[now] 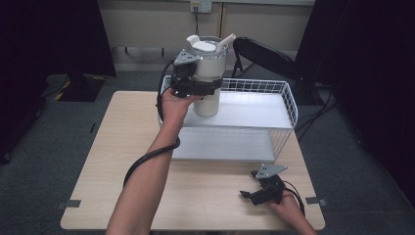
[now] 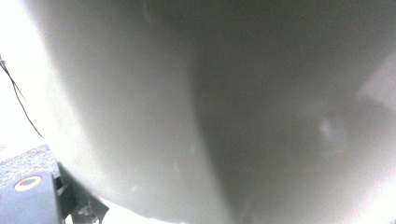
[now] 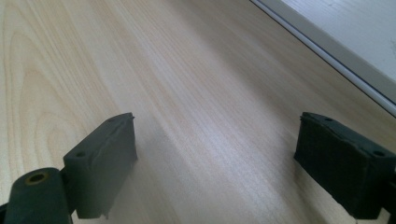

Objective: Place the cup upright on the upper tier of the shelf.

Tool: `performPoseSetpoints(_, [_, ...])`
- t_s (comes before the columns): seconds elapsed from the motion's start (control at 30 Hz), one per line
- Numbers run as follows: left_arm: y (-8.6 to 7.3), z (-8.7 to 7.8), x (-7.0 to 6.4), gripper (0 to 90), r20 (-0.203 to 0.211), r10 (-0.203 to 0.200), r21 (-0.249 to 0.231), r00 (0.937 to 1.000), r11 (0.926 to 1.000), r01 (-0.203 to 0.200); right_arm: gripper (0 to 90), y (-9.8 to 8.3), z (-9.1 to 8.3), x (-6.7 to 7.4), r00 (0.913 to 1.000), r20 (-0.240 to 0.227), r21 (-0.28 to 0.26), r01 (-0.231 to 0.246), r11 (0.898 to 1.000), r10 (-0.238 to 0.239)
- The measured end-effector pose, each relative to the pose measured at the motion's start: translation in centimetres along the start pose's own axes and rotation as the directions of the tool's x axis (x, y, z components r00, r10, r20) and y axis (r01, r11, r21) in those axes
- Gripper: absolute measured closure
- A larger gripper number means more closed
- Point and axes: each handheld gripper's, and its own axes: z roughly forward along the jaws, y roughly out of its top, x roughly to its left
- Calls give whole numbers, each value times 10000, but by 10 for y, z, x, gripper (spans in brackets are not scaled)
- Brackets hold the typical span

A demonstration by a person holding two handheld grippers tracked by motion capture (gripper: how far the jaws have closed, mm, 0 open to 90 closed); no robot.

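Note:
A white cylindrical container (image 1: 207,104) with a clear upper part and a white lid stands upright at the left end of the upper shelf (image 1: 254,111) of a white wire rack. My left gripper (image 1: 205,87) is shut around its middle from the left side. I cannot tell whether its base touches the shelf. In the left gripper view the container's wall (image 2: 210,116) is blurred and very close, with one black finger (image 2: 30,198) at the bottom left. My right gripper (image 1: 250,196) rests low over the wooden table (image 1: 205,191) at the front right, open (image 3: 215,163) with nothing between its jaws.
The rack has a lower shelf (image 1: 225,144) and a wire wall (image 1: 289,100) at its right and back; its white edge (image 3: 336,56) crosses the right gripper view. A black chair (image 1: 264,54) stands behind the table. Grey carpet (image 1: 44,147) surrounds it.

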Motion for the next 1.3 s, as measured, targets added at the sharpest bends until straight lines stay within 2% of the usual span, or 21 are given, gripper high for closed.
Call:
performPoseSetpoints(0.3, [-7, -4, -6, 97, 104, 631, -203, 9980, 9978, -629, 119, 0, 0, 0, 10000, 2, -2, -2, 10000, 2])
performPoseSetpoints(0.4, [-10, -6, -6, 97, 149, 767, -307, 9969, 9966, -763, 119, 0, 0, 0, 10000, 8, 1, -10, 10000, 10])
performPoseSetpoints(0.5, [-11, -6, -6, 96, 179, 668, -427, 9976, 9969, -660, 119, 0, 0, 0, 10000, 11, -2, -7, 10000, 7])
performPoseSetpoints(0.57, [-12, -7, -5, 95, 212, 826, -424, 9964, 9958, -817, 120, 0, 0, 0, 10000, 18, -18, -15, 10000, 15])
performPoseSetpoints(0.63, [-14, -6, -5, 94, 252, 720, -599, 9971, 9957, -704, 119, 0, 0, 0, 10000, 23, -19, -15, 10000, 15])
performPoseSetpoints(0.8, [-16, -7, -5, 93, 303, 588, -639, 9978, 9963, -568, 119, 0, 0, 0, 10000, 21, -18, -12, 10000, 12])
performPoseSetpoints(1.0, [-19, -8, -2, 90, 350, 704, -627, 9969, 9957, -681, 119, 0, 0, 0, 10000, 12, -2, -10, 10000, 10])
performPoseSetpoints(1.1, [-20, -8, -3, 89, 388, 505, -731, 9980, 9962, -476, 119, 0, 0, 0, 10000, 11, -1, -11, 10000, 11])
performPoseSetpoints(1.17, [-21, -9, -2, 88, 353, 581, -673, 9977, 9962, -557, 119, 0, 0, 0, 10000, 9, -2, -9, 10000, 9])
performPoseSetpoints(1.23, [-22, -8, -3, 86, 367, 414, -747, 9985, 9965, -385, 119, 0, 0, 0, 10000, 8, -1, -10, 10000, 10])
performPoseSetpoints(1.3, [-25, -8, -1, 79, 348, 418, -580, 9985, 9975, -397, 119, 0, 0, 0, 10000, 8, -2, -13, 10000, 13])
